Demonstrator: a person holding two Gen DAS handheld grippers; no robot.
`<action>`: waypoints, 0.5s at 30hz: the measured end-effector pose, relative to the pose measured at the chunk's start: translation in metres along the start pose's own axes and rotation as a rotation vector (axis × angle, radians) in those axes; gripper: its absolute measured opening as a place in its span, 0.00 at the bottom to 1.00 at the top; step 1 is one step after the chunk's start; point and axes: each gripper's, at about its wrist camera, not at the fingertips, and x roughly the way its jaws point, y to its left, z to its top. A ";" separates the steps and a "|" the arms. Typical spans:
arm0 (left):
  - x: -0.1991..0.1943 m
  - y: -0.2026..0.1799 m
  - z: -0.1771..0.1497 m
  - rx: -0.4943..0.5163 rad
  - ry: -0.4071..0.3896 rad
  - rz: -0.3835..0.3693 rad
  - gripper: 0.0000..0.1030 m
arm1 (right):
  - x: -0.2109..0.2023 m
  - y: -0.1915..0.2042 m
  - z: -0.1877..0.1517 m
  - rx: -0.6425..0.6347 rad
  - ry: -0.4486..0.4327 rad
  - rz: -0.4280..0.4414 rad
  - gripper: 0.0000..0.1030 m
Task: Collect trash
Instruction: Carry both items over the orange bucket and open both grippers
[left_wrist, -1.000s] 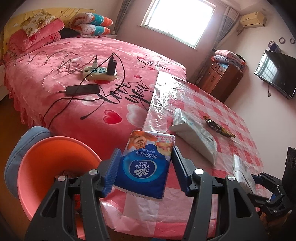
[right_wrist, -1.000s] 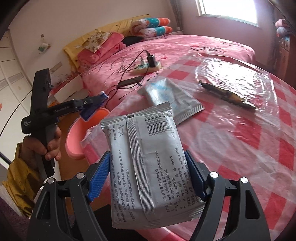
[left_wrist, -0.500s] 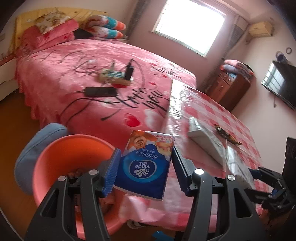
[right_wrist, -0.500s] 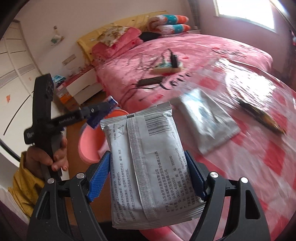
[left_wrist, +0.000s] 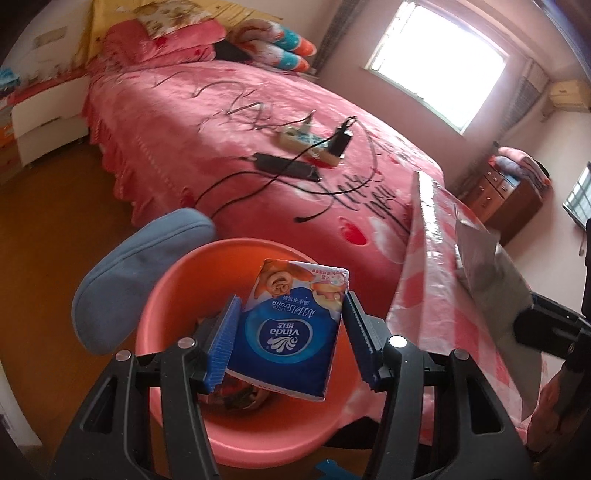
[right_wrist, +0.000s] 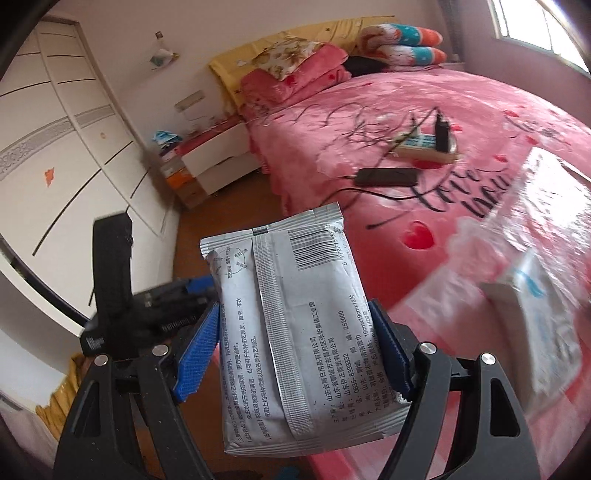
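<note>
Bed (left_wrist: 207, 147): very big, with a pink cover that has red hearts and black writing. It fills the far side of both views.
Table (left_wrist: 443, 295): covered in a shiny red and white checked cloth. It stands right next to the bed.
Pillows and blankets (right_wrist: 295, 74): piled up at the head of the bed, pink, yellow and bright stripes.
Blue cushion (left_wrist: 125, 273): soft and round, just beside the bin on the brown floor.
Bin (left_wrist: 177, 288): a round orange-pink tub on the floor, close to the edge of the table. There is some trash at the bottom.
Silver pack (right_wrist: 295, 332): a flat grey pouch with a bar code and small black print. It stands up between the blue pads of the right gripper (right_wrist: 291, 354).
Right gripper: its jaws are set wide and press on both sides of the silver pack. It holds the pack up in the air, over the floor near the table edge.
Tissue pack (left_wrist: 291, 328): blue and white with the word Vinda on it. It hangs right over the bin.
Left gripper (left_wrist: 291, 339): its blue pads squeeze the tissue pack from both sides, about half way open.
Another pack (right_wrist: 532, 317): white and blue, blurry, lying on the table.
Phone (left_wrist: 288, 168): black, flat on the bed, with a wire in it.
Power strip (left_wrist: 306, 142): white, on the bed just past the phone, with a black plug.
</note>
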 end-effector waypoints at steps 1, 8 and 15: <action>0.002 0.004 -0.001 -0.010 0.004 0.005 0.56 | 0.006 0.002 0.003 0.002 0.004 0.007 0.75; 0.008 0.017 -0.004 -0.031 0.018 0.024 0.56 | 0.038 0.002 0.009 0.038 0.032 0.036 0.77; 0.008 0.024 -0.006 -0.038 0.018 0.079 0.81 | 0.032 -0.008 0.011 0.099 -0.029 0.026 0.88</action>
